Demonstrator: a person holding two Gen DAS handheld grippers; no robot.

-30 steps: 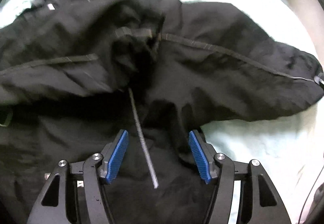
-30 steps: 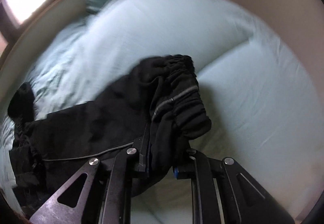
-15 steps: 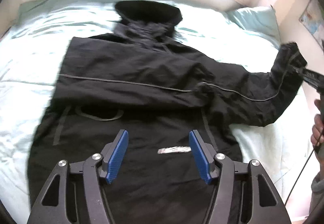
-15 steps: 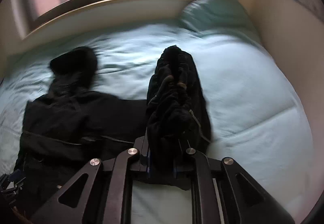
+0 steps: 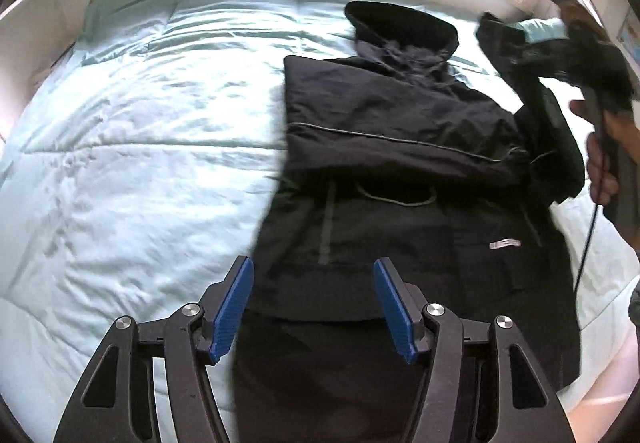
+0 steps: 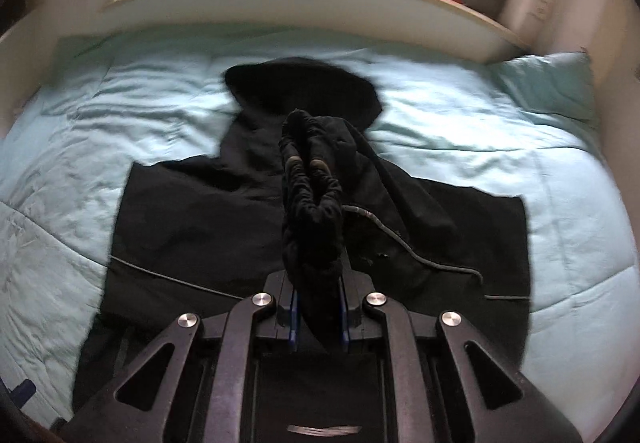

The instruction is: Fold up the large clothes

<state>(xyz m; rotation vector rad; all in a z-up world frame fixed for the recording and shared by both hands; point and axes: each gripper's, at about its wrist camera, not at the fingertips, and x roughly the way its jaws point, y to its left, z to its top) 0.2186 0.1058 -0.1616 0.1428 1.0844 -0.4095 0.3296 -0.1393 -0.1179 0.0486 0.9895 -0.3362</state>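
A black coat point(image 5: 400, 147) lies spread on the bed point(image 5: 132, 131). The right hand-held gripper point(image 6: 318, 307) is clamped on its sleeve cuff point(image 6: 312, 179), lifted above the body. The left hand-held gripper point(image 5: 314, 307) hangs over the hem, jaws apart and empty.

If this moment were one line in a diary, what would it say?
right claw: shut on jacket sleeve, lifted | left claw: open, empty | black jacket: flat on bed
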